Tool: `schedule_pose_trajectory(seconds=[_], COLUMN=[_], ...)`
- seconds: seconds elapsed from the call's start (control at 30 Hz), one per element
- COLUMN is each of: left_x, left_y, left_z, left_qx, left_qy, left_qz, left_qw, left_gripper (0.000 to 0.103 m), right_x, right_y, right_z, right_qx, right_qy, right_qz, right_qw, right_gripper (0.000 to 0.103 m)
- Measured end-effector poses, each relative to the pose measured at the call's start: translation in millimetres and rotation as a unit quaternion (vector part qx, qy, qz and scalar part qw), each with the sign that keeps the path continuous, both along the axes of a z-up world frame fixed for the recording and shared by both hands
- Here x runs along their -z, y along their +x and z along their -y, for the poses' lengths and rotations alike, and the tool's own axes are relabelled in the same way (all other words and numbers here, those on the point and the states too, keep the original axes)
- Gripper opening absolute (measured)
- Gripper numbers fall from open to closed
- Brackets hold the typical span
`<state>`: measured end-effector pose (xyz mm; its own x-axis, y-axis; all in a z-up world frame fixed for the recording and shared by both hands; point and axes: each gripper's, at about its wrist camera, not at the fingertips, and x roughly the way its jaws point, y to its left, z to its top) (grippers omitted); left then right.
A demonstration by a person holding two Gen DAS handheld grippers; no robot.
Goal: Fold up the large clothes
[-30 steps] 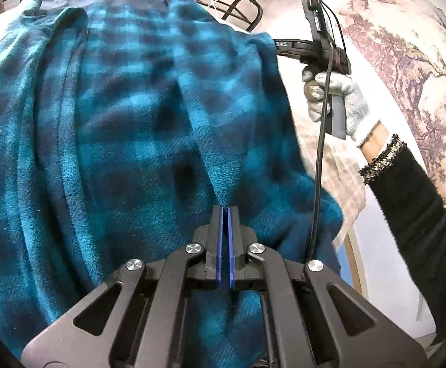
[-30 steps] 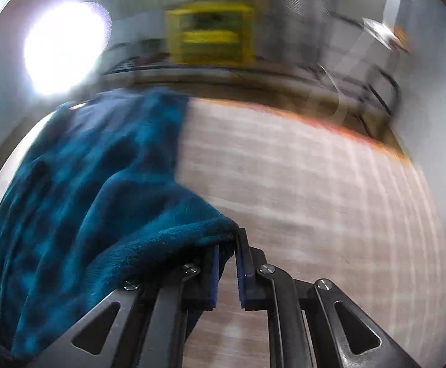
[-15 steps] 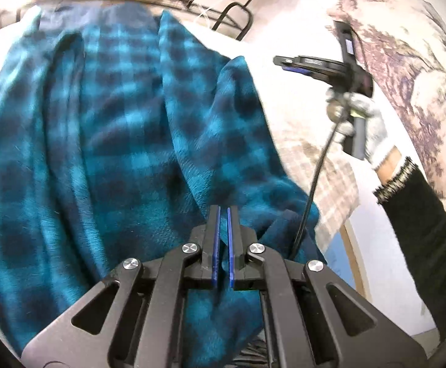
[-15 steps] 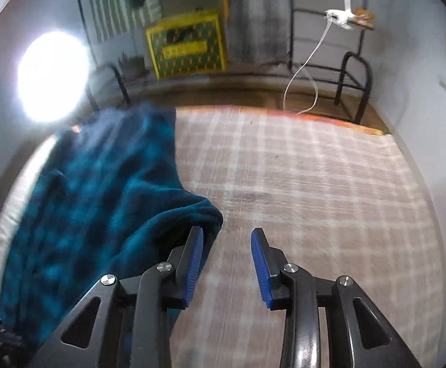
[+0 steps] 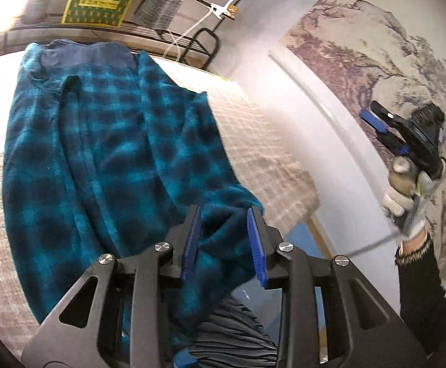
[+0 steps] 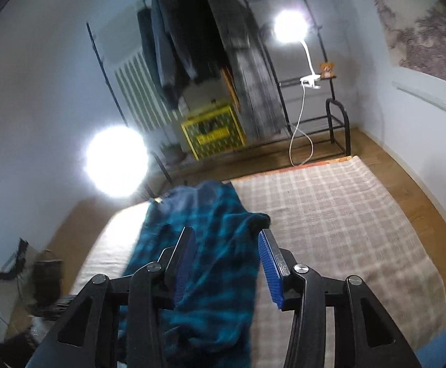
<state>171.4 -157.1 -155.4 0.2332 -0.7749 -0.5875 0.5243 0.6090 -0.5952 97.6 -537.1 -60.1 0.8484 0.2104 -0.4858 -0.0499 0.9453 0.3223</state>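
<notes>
Jaws of left gripper opening, gripping nothing | right gripper jaws widening, lifted clear, holding nothing | teal plaid garment lying lengthwise on checked bed

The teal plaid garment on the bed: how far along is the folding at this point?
Done: the teal plaid garment lies lengthwise on the checked bedspread, its right side laid over the middle. In hand: nothing. The left tool is opening, fabric seen between its pads but not pinched; the right tool is opening in the air, empty. Left: the garment is long and rumpled, so crosswise folds and smoothing remain.
</notes>
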Motion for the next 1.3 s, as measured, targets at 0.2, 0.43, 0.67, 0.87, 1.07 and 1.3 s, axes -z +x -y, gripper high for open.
schedule_pose_trajectory(seconds=[0.2,0.43,0.67,0.87,1.07,1.3], left_x=[11.2,42.7,87.7,111.2,114.3,94.2], left_y=[-7.8,-5.4,16.0,20.3,20.6,-9.0], left_z=[23.5,49.2,40.6,40.4,63.7,65.8], left_qx=[0.038,0.039,-0.025,-0.049,-0.031,0.007], left_qy=[-0.011,-0.005,-0.008,-0.033,-0.02,0.007], left_qz=[-0.032,-0.078,-0.16,-0.207,-0.19,-0.143], left_qw=[0.9987,0.9961,0.9868,0.9765,0.9812,0.9897], left_gripper=[0.04,0.04,0.041,0.041,0.012,0.004], right_x=[-18.8,47.0,172.9,227.4,221.1,157.3], right_y=[-60.1,-60.5,-17.6,7.9,37.7,17.7], right_z=[-17.9,-25.1,-32.1,-29.2,-52.4,-51.7], right_qx=[0.023,0.027,-0.037,-0.057,-0.085,-0.077], right_qy=[0.002,0.015,0.094,0.146,0.103,0.076], right_qz=[0.012,-0.072,-0.175,-0.198,-0.213,-0.16], right_qw=[1.0,0.997,0.979,0.968,0.968,0.981], right_gripper=[0.049,0.05,0.051,0.051,0.011,0.014])
